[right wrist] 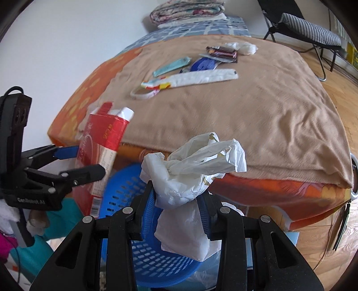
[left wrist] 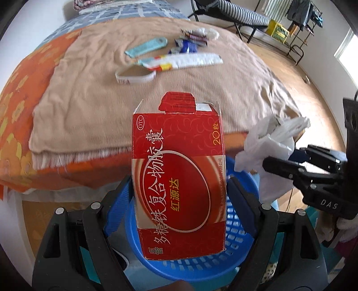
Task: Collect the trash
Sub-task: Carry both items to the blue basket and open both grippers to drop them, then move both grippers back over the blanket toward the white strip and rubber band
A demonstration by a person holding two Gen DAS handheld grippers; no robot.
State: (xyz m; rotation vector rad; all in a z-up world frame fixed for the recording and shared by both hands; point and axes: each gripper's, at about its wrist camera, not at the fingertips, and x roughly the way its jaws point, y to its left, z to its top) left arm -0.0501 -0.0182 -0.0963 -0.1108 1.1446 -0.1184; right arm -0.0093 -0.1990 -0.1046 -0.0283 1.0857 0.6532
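Red medicine box (left wrist: 179,179) clamped in left claw (left wrist: 179,197), white plastic bag (right wrist: 190,179) in right claw (right wrist: 179,215), both over blue basket (right wrist: 125,192); wrappers (left wrist: 179,56) left on bed (left wrist: 246,94).

Walls: I see plain white wall (right wrist: 67,44).
Floor: wooden floor (left wrist: 313,94), daylit.
Furniture: bed (right wrist: 268,107), striped folding chair (right wrist: 308,29).

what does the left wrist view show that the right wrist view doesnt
Only the left wrist view: the box's full red front with its printed characters, and a yellow crate by the far wall.

Only the right wrist view: folded quilts at the bed's head, and the box's white side with a barcode.

Both: left tongs shut on the box, right tongs shut on the white bag, the blue basket below, and wrappers on the tan blanket.
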